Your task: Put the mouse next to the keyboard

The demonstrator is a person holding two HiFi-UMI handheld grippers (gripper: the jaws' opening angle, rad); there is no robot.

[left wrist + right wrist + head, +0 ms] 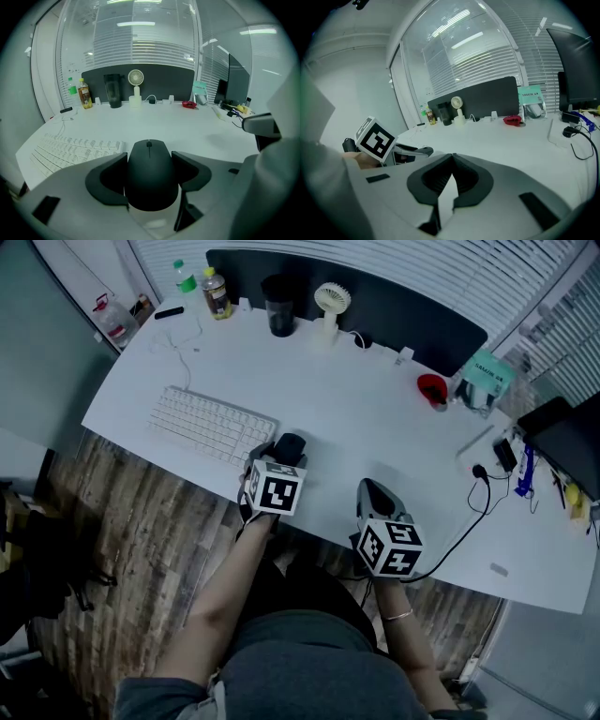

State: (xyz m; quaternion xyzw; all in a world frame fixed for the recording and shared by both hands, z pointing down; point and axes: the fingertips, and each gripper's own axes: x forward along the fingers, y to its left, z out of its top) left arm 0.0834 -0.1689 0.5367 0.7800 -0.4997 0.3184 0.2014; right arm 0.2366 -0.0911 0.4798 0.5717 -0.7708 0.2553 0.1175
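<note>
A black mouse [150, 173] sits between the jaws of my left gripper [150, 159], which is shut on its sides. In the head view the mouse [289, 447] is at the right end of the white keyboard [208, 425], close to the desk's front edge, with the left gripper [280, 457] over it. The keyboard [70, 149] lies just left of the mouse in the left gripper view. My right gripper [375, 493] hovers to the right over bare desk, jaws closed together with nothing between them [451, 166].
Along the back of the white desk [375, 418] stand bottles [216, 293], a black cup [279, 306] and a small fan [330, 307]. A red object [432, 390] and cables [483, 488] lie to the right. A monitor [567, 442] is at far right.
</note>
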